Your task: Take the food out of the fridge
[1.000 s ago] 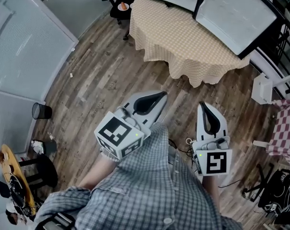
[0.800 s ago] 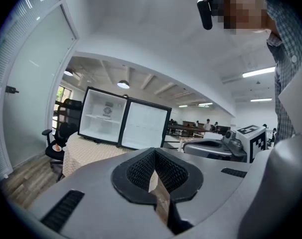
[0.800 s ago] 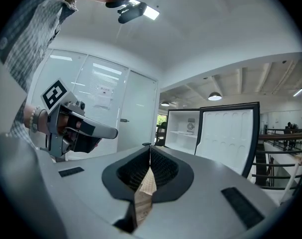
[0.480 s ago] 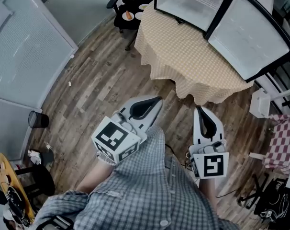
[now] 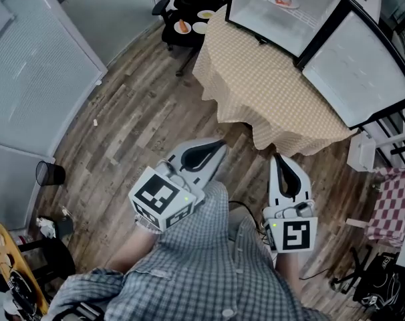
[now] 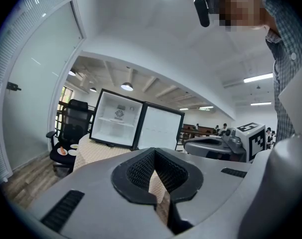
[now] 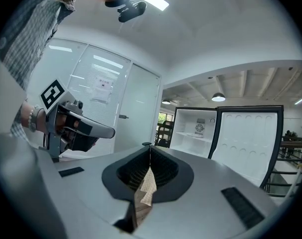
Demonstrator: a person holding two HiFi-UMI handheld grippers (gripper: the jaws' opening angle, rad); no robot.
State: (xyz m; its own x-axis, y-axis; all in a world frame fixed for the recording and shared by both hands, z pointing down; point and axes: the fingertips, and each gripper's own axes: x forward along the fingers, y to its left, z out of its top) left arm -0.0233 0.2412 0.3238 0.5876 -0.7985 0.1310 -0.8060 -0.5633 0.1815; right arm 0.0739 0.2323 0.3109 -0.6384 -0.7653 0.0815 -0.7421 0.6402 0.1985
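Observation:
A small fridge (image 5: 286, 9) stands open on the far side of a table with a beige checked cloth (image 5: 269, 85). Its white door (image 5: 359, 65) is swung out to the right. On the fridge shelf lies a plate with reddish food (image 5: 283, 1). My left gripper (image 5: 214, 146) and right gripper (image 5: 281, 160) are held side by side over the wooden floor, short of the table, and both point at the fridge. Each is shut with nothing between its jaws. The fridge (image 6: 116, 126) shows ahead in the left gripper view and likewise the fridge (image 7: 193, 133) in the right gripper view.
A black office chair (image 5: 182, 35) left of the table carries two plates, one with orange food (image 5: 182, 27). A glass partition (image 5: 35, 79) runs along the left, with a black bin (image 5: 49, 174) by it. A white stool (image 5: 363, 154) and a red checked cloth (image 5: 393, 206) are at the right.
The table and open fridge have slid lower and nearer in the head view as I walk forward. Both grippers travel forward together, still shut; the fridge interior and its plate now show.

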